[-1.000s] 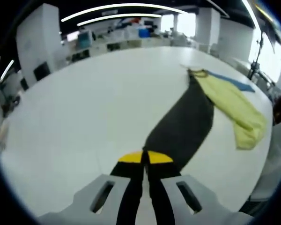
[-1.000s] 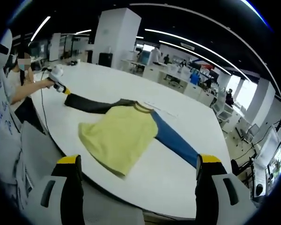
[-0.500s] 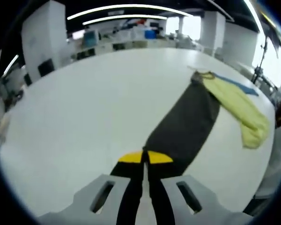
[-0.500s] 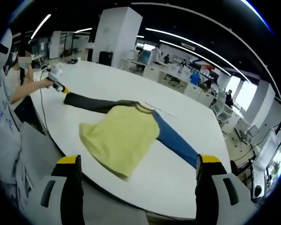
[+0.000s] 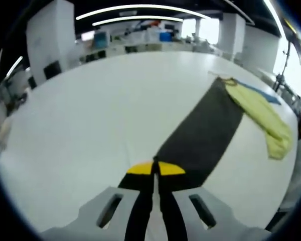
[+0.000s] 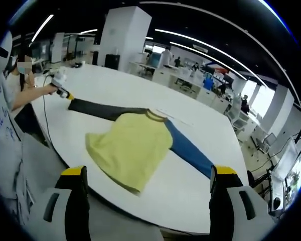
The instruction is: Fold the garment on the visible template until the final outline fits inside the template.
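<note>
- On the white table (image 6: pixel 140 95) lies the shirt (image 6: pixel 133 145), sleeves spread; no template outline is discernible.
- Left gripper (image 5: pixel 155 168) is clamped on the dark sleeve (image 5: pixel 203 138) cuff; pulling further could drag the shirt off the table edge.
- Right gripper (image 6: pixel 148 175) hangs low, jaws apart, holding nothing.

Pale grey grippers (image 6: pixel 145 183), black jaws with yellow tips; white printed sleeve (image 6: pixel 0 135).
</note>
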`<state>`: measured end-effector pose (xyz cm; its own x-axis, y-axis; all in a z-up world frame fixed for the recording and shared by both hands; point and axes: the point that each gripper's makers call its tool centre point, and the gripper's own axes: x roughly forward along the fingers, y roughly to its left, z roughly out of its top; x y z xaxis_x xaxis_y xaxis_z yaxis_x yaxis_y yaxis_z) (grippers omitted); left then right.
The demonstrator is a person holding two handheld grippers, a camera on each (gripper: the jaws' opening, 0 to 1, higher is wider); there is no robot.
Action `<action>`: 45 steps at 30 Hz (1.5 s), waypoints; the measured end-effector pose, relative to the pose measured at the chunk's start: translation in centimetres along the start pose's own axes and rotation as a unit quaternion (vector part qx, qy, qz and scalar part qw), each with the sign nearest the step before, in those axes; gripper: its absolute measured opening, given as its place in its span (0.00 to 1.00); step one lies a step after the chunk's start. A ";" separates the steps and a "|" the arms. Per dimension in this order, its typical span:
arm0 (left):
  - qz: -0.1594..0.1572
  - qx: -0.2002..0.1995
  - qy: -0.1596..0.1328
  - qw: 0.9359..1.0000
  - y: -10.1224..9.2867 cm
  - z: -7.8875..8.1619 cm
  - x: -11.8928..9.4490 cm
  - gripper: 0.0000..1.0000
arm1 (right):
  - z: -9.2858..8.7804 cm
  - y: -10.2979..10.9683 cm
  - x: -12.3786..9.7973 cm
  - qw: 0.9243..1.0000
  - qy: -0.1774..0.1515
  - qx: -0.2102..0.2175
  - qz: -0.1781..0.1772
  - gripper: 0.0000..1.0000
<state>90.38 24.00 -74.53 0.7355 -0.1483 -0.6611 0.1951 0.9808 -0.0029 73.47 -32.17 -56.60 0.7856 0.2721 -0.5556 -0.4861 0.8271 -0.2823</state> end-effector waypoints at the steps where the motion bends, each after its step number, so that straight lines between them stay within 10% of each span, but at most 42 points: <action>1: 0.001 0.000 0.000 1.000 0.1 0.0 0.1 0.00 | 0.1 0.0 0.0 1.000 0.000 0.000 0.000 1.00; 45: 0.010 0.017 0.029 0.999 3.6 -0.1 3.8 0.00 | 0.4 0.4 0.6 1.000 0.021 -0.001 -0.006 1.00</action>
<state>93.80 26.98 -77.08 0.7007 -0.1200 -0.7033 0.2038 0.9783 0.0361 73.89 -31.46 -56.69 0.7749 0.2402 -0.5847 -0.4766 0.8296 -0.2907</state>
